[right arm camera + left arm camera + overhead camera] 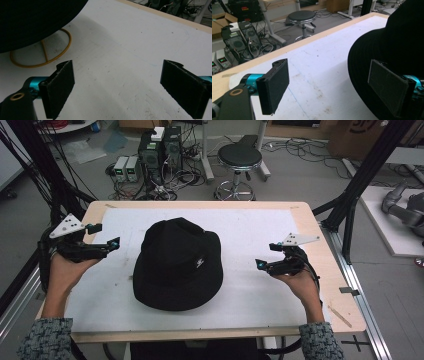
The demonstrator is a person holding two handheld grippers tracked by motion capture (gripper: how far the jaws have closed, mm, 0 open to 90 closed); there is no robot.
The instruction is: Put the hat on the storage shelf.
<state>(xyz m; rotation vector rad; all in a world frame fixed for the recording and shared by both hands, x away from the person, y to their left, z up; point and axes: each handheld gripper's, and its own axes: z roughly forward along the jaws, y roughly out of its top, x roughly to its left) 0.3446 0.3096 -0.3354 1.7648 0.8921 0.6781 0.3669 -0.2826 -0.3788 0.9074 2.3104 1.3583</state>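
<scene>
A black bucket hat [177, 265] with a small white logo sits in the middle of the white mat [255, 227]. In the right gripper view the hat [35, 20] rests over a yellow wire ring stand [41, 61]. My left gripper [106, 234] hovers at the hat's left side, open, with nothing between its pads. In the left gripper view its gap [329, 85] lies over bare mat and the hat brim [397, 42] sits behind the right pad. My right gripper [266, 255] is held to the right of the hat, open over the bare mat [120, 87].
The mat covers a wooden table [312, 227]. Beyond the far edge stand a black stool [239, 157], power supplies and computer boxes [160, 147] with tangled cables. Black frame posts [360, 180] rise at the right, and dark cables hang at the left.
</scene>
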